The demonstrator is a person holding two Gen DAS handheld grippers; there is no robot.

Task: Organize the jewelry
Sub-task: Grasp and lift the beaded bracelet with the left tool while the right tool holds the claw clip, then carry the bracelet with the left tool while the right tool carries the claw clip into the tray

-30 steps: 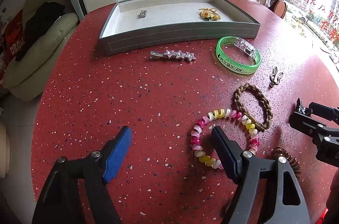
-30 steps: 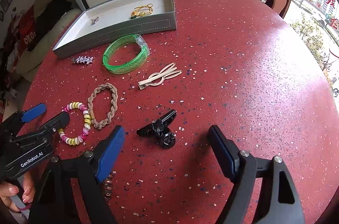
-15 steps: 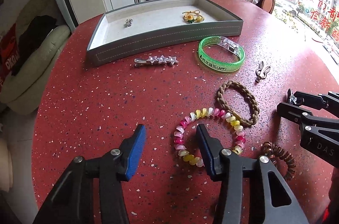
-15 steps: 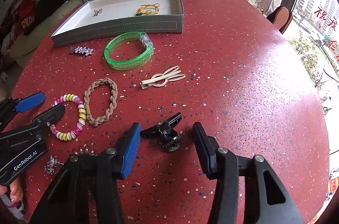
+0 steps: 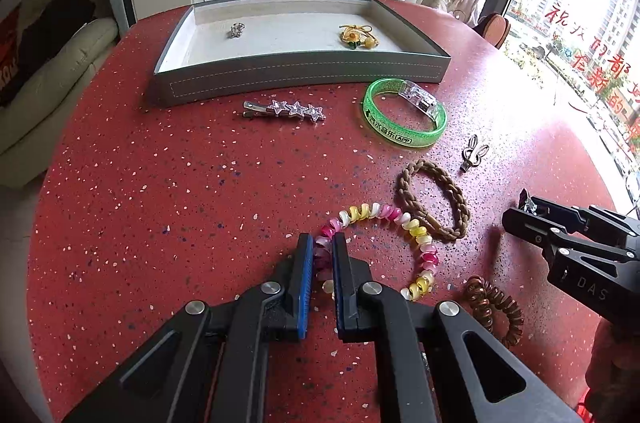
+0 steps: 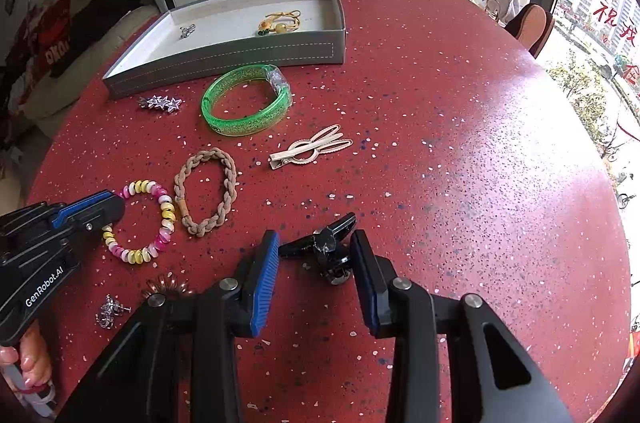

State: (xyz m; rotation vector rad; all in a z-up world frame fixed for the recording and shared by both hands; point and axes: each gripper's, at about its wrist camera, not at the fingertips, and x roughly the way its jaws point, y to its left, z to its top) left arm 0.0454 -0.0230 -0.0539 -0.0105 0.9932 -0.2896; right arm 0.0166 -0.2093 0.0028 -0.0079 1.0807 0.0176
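Left tongs point(image 5: 320, 255) are clamped on the near-left arc of a pink-and-yellow beaded bracelet point(image 5: 400, 219) that lies on the red tabletop point(image 5: 160, 203), at 6 o'clock in the left wrist view. Right tongs point(image 6: 316, 263) stand apart, straddling a black claw clip point(image 6: 326, 249) without pinching it. The gray tray point(image 5: 300, 79) waits at 12 o'clock, already holding a yellow hair tie point(image 5: 356, 37) and a small silver piece point(image 5: 236, 30). The risks ahead — the grip covers only a few rounded beads, so the stretchy loop may slip or swing on lifting and drag the braided tan band point(image 5: 436, 199) touching it; the uneven clip could twist or skid away if the pads close off-center.
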